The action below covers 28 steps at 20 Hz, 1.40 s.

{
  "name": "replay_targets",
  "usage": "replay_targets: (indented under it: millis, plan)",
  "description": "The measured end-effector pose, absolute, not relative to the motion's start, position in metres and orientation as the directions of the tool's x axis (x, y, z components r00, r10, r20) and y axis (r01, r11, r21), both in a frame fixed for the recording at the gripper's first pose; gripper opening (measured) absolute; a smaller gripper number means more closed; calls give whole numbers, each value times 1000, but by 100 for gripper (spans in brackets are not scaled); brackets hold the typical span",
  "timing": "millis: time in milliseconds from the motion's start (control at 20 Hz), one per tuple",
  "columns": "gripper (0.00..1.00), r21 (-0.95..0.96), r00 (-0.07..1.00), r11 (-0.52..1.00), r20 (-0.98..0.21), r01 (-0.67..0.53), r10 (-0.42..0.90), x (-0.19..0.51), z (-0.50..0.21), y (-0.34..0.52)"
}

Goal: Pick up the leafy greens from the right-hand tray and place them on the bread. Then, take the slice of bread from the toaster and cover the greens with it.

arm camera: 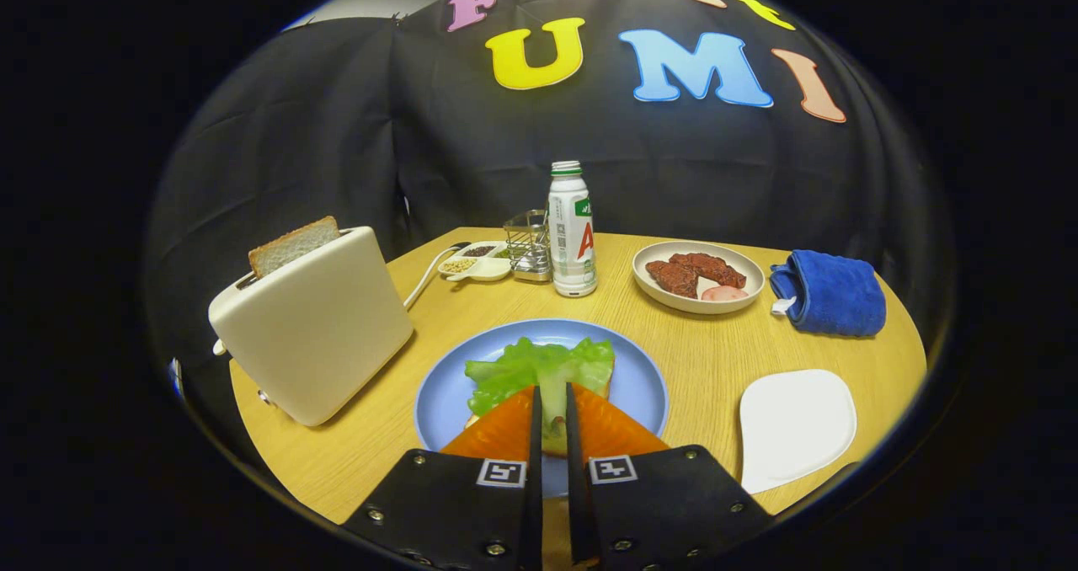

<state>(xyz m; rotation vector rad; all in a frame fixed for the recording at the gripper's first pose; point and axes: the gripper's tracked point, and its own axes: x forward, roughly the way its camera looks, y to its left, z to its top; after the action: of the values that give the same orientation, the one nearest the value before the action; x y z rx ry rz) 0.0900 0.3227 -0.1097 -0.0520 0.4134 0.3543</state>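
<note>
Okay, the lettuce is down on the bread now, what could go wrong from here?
1. The gripper is nearly shut with the leafy greens pinched between its fingers; pulling back without opening first could drag the greens off the bread on the blue plate.
2. The bread slice stands only partly out of the toaster, so a shallow grip might slip.
3. The toaster is close beside the plate; a careless swing could knock it.
</note>
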Motion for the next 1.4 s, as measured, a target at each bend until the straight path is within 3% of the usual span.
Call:
replay_targets:
  millis: [50,100,250,500,750,900,1400]
  plan:
    - [13,24,856,937,-399,-350,330,89,-110,323]
    - [22,23,853,935,-401,-354,333,88,-111,322]
    - [22,28,852,931,-396,-363,344,84,-110,322]
    - [39,0,886,944,-344,-329,309,78,-94,308]
    - [39,-58,934,962,-262,-267,244,78,-74,299]
    - [41,-26,927,959,-266,-281,264,75,-74,310]
    - [41,6,963,967,-82,-255,255,51,-30,370]
